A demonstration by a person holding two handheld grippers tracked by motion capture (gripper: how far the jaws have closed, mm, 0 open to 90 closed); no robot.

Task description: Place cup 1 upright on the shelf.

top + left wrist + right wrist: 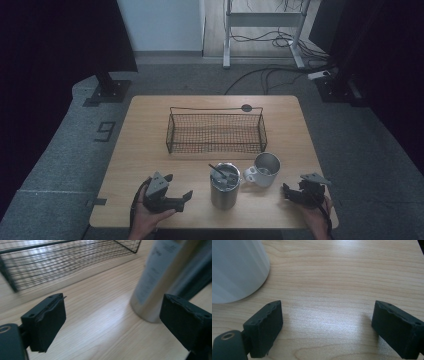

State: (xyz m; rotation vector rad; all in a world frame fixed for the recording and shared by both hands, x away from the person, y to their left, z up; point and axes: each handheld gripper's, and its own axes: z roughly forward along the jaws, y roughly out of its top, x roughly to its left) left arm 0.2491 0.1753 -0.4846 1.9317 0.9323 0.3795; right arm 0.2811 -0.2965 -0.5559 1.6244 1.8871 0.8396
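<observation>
Steel tumbler (pixel 225 186) stands upright near the table's (pixel 150 145) near edge, centre; a dark straw or utensil is seen leaning inside, contents otherwise unclear. White mug (pixel 264 169) sits just right of it and slightly farther, handle toward the tumbler; the inside can't be made out. Wire basket (pixel 216 131) is placed farther back, mid-table, nothing seen in it. Left gripper (pixel 176 192) is held left of the tumbler, jaws spread, nothing gripped. Right gripper (pixel 289 192) is held right of the mug, jaws spread wide, nothing between them.
</observation>
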